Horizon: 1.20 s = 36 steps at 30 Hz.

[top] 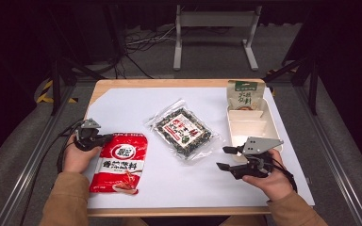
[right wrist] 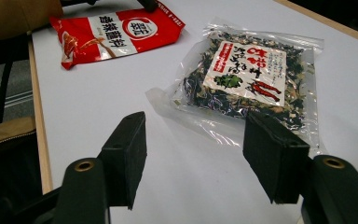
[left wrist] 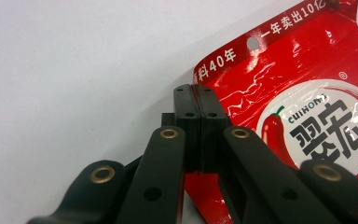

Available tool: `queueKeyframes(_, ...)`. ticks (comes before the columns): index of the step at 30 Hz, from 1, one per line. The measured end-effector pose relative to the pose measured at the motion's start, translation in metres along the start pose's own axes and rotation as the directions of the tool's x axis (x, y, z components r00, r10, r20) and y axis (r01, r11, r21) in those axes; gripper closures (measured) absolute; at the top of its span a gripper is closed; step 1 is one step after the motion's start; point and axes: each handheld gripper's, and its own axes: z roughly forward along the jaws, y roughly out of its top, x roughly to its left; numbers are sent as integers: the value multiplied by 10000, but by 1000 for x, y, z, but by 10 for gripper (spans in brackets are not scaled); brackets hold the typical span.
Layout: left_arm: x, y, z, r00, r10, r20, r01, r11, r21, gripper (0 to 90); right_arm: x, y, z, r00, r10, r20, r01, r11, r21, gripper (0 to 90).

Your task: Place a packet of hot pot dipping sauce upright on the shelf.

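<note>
The glossy red plastic seasoning pouch [top: 120,162] is lying flat on the white sheet [top: 136,106] at the near left, crinkled and shiny. The left gripper [left wrist: 198,109] is pinching its upper left corner, jaws pressed together on the film. The right gripper [right wrist: 193,149] is hovering with jaws apart just before the clear bag of dried greens [right wrist: 254,77].

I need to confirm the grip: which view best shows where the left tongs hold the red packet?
The left gripper view: the left tongs are pressed shut on the top corner of the red packet. The high view shows the whole packet but the grip is small; the right gripper view shows it far off.
</note>
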Motion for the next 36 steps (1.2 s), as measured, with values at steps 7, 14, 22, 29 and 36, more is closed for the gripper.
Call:
queueKeyframes(7, -1, 5, -17, 9993, -335, 191, 347, 9974, -625, 897, -1, -1, -1, 9995, -204, 249, 206, 9998, -57, 440)
queueKeyframes(14, -7, 11, -34, 9985, -414, 359, 446, 9946, -933, 899, -1, 1, 1, 9999, -17, -122, 17, 10000, 41, 469)
queueKeyframes(22, -18, 19, -60, 9997, -208, 150, 226, 9901, -1382, 899, 3, 6, 2, 9996, -52, -293, 54, 10000, 58, 482)
queueKeyframes(29, -34, 28, -86, 9998, 193, -79, -204, 9822, -1869, 900, 4, 10, 3, 9997, -75, -240, 74, 10000, -64, 474)
queueKeyframes(36, -55, 38, -111, 9973, 731, -37, -717, 9663, -2470, 900, 7, 15, 4, 9994, -126, -332, 118, 9996, -242, 467)
